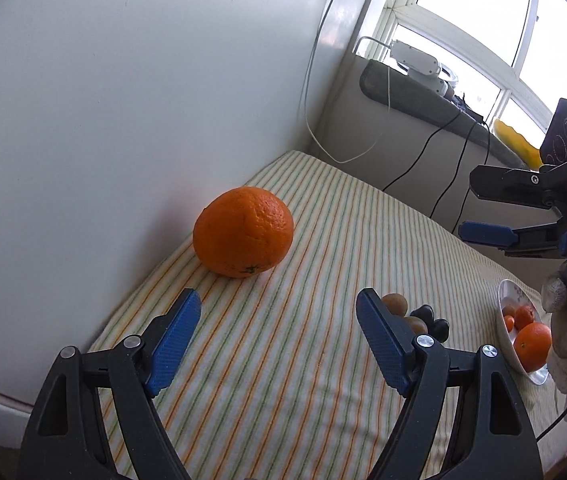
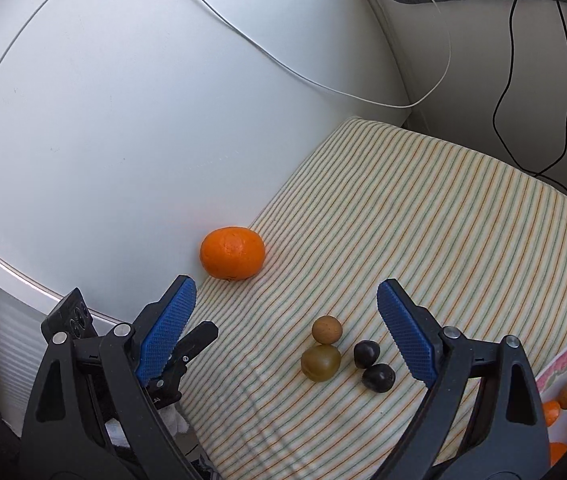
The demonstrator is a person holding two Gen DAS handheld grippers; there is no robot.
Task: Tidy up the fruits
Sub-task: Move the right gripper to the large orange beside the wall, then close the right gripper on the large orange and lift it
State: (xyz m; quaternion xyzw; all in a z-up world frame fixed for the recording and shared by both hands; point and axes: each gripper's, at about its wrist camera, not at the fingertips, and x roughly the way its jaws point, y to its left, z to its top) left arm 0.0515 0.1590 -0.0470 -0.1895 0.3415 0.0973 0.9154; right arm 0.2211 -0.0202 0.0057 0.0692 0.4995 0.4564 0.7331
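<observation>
Resting on the striped cloth (image 1: 323, 360) close against the white panel (image 1: 123, 100), the big orange (image 1: 243, 237) is seen as the fruit lying farthest from the others; in the right wrist view the same orange (image 2: 232, 253) is found at the cloth's edge, just beside the panel. Its spot at the margin is judged to be why it is being addressed by the nearer tool. The left gripper (image 1: 279, 340) is pointed straight at it, its blue pads spread wide and nothing held between them, the gap seemingly broad enough for the fruit to be taken across its middle. No contact is made yet; the orange lies ahead of the fingertips.

Nearer the middle of the cloth a small cluster is laid: a tan round fruit (image 2: 326, 330) touching a green-brown fruit (image 2: 320, 362), with two dark fruits (image 2: 373, 365) just beside them. These are framed by the right gripper (image 2: 286, 320), whose jaws are likewise held wide apart and empty, so a pick from this cluster is judged to be its likely share of the work.

At the right a white bowl (image 1: 503, 300) is tilted in view and already holds several oranges; in the other view its patterned rim (image 2: 563, 364) is seen with a tan fruit inside. It is taken to be the collecting place.
</observation>
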